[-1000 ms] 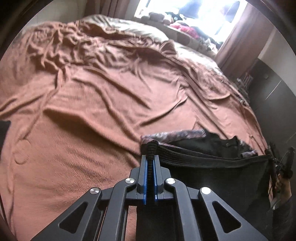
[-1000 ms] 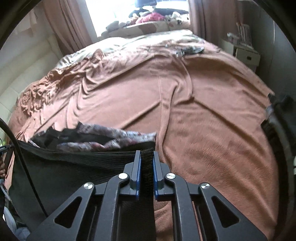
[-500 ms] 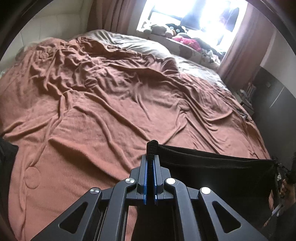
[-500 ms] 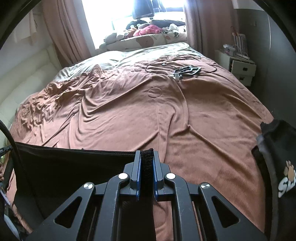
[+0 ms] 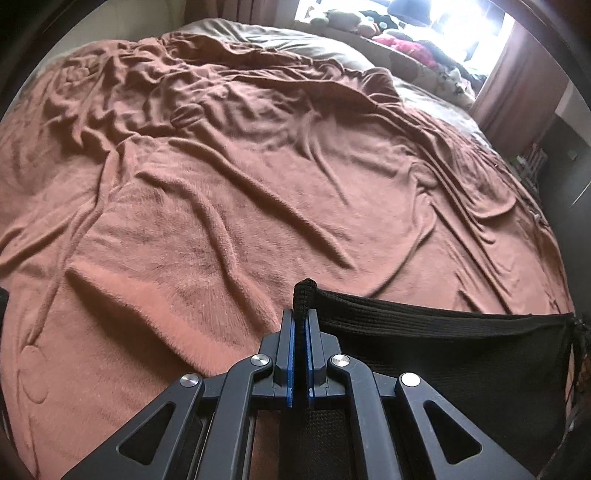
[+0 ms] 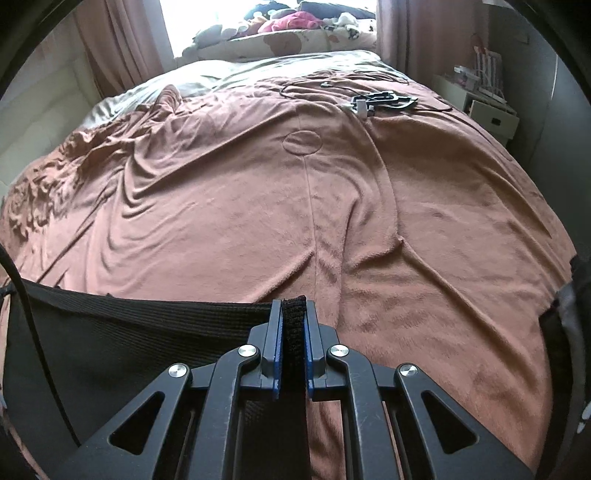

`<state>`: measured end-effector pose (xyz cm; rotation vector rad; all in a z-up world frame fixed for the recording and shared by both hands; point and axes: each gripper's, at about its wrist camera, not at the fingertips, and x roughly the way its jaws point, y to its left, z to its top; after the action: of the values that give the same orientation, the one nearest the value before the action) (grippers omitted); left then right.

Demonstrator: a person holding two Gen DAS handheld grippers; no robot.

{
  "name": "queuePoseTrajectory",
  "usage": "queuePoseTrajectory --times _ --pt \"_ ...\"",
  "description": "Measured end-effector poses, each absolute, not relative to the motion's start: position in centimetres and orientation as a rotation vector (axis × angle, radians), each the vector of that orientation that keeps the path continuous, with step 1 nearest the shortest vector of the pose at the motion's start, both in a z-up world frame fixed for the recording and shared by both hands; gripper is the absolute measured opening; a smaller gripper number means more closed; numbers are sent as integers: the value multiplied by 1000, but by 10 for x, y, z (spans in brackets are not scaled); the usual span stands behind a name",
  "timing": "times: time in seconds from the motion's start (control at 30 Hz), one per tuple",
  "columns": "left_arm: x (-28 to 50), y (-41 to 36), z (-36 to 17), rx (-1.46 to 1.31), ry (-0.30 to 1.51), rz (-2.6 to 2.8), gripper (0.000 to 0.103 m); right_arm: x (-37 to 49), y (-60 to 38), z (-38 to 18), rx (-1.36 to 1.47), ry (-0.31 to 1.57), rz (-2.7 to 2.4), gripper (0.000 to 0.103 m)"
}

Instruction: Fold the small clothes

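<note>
Showed a black ribbed garment (image 5: 424,332) above a rust-brown fleecy blanket (image 5: 258,192) marked with stitched circles. Had blue pads (image 6: 277,350) on black grippers. Lay black cables (image 6: 384,101) near the blanket's far right corner.

The garment (image 5: 436,354) hangs stretched above the blanket (image 5: 240,206), with cables (image 6: 380,101) lying at the bed's far side.

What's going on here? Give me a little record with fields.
surface: brown blanket covering a bed
garment: black knitted garment, top edge stretched between both grippers
left gripper: shut on one corner
right gripper: shut on the other corner
far end: window with soft toys
also on bed: cables
</note>
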<state>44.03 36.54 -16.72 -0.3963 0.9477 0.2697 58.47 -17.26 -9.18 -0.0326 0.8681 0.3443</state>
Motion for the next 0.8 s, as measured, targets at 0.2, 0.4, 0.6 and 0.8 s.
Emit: queuePoseTrajectory --times 0.2,0.4,0.6,0.8 --pt "454 368 -186 -413 1019 266 5 598 -166 -109 -45 925 322 7" --pt "441 362 -174 -421 1017 264 24 585 -175 -97 -10 908 335 56" --pt "409 355 -150 -436 991 255 50 547 -194 -75 14 885 370 68" --pt "370 342 -135 -473 986 235 53 507 -214 -59 27 889 374 68"
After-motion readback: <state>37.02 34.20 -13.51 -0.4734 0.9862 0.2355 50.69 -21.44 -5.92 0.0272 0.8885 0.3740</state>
